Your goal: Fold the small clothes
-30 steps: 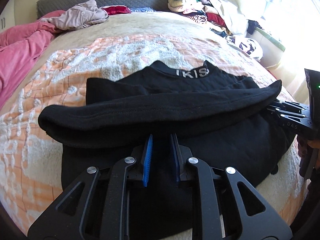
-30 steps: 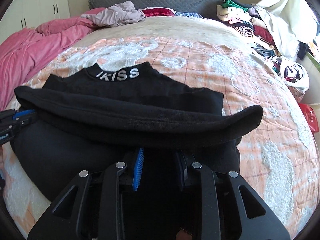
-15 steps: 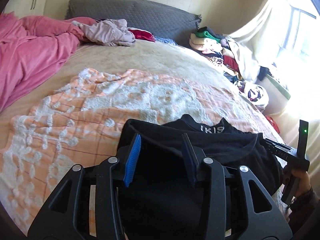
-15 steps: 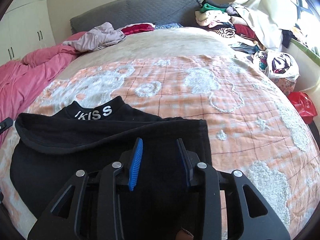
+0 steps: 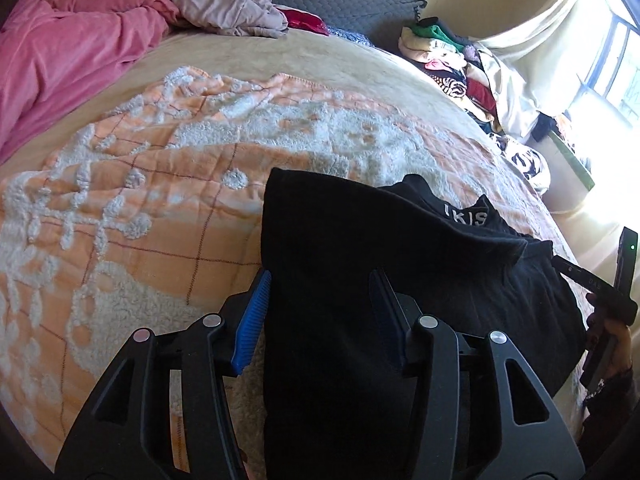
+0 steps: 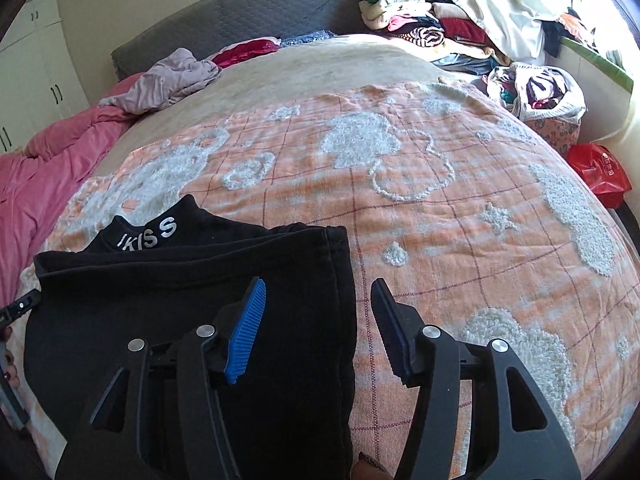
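Now the black garment [image 5: 360,264] lies folded on the orange blanket [image 5: 132,216]. Left tool [image 5: 320,312] and right tool [image 6: 316,324] both gape wide, gripping nothing

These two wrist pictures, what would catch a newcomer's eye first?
The black top with white letters on its collar, lying folded on the orange and white blanket near the bed's front edge. Next, both tools hang open over it, the left tool above its left edge, the right tool above its right edge. A heap of clothes fills the far right corner.
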A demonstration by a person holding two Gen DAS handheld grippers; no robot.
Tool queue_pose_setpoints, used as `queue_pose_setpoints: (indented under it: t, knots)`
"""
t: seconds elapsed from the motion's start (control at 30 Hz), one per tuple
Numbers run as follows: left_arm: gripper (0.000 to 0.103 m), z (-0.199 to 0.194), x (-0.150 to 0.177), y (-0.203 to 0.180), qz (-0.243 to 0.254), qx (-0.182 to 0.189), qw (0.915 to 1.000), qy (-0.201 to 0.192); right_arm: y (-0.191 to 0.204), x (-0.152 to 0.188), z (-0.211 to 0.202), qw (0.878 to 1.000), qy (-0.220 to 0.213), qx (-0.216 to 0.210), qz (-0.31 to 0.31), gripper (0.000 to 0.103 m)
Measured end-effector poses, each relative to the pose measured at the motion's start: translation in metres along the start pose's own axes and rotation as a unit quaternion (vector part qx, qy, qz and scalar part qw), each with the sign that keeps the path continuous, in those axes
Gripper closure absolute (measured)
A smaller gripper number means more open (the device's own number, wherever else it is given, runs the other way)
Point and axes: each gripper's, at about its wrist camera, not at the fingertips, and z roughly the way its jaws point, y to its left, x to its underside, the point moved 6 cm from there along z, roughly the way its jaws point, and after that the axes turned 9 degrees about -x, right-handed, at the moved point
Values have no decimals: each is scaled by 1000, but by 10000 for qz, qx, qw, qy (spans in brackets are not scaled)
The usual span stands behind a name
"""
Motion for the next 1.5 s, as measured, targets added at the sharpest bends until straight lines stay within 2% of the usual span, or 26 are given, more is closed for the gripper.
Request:
queue_pose_setpoints:
  t: [0.07,0.1,0.23,0.3,0.5,0.57,0.63,0.77,0.87,0.97,1.03,1.13,1.17,1.2,1.23,1.43,1.5]
  knots:
    - [74,1,1,-2,38,7,10000,-22,2,3,5,9999,89,-33,-77,56]
    - [82,1,1,-3,48,6,10000,-41,3,4,6,9999,99,-72,-100,64]
    - [95,-5,-2,-3,77,1,9998,-166,9,3,3,9997,24,-122,-224,87]
    - [99,-10,-6,-3,108,-49,9995,-303,11,0,-3,9996,-76,-22,-284,93]
    - [99,-46,-23,-13,289,-81,9945,-1001,11,-23,-38,9958,-834,78,-376,95]
    - [99,-48,-27,-13,323,-213,9930,-1119,11,-28,-44,9936,-1036,139,-430,95]
    - [99,-39,-28,-12,346,-329,9927,-1104,10,-25,-37,9934,-960,308,-542,95]
    - [99,-1,-15,-4,308,-560,9963,-581,3,-11,-9,9948,-608,580,-570,95]
    - [95,16,-6,7,157,-586,9977,-318,-2,-5,2,9933,-388,931,-569,89]
    - [90,10,-9,9,169,-640,9971,-370,-4,-3,0,9919,-376,1068,-571,82]
    - [87,3,-10,8,216,-714,9964,-408,-5,-3,-3,9911,-362,1154,-559,72]
    - [83,-6,-10,3,205,-669,9968,-387,-2,-2,-10,9910,-371,1168,-534,66]
    - [81,-8,-10,1,238,-658,9968,-374,0,-2,-13,9907,-402,1185,-534,62]
    - [77,-11,-9,-2,269,-670,9966,-385,2,-1,-17,9904,-459,1195,-529,49]
    - [73,-14,-9,-4,297,-680,9964,-410,4,-1,-21,9904,-529,1163,-525,44]
    - [50,-30,-6,-21,494,-622,9958,-453,25,3,-44,9937,-637,755,-535,37]
    - [48,-35,-3,-29,578,-590,9956,-446,34,11,-48,9952,-586,573,-541,37]
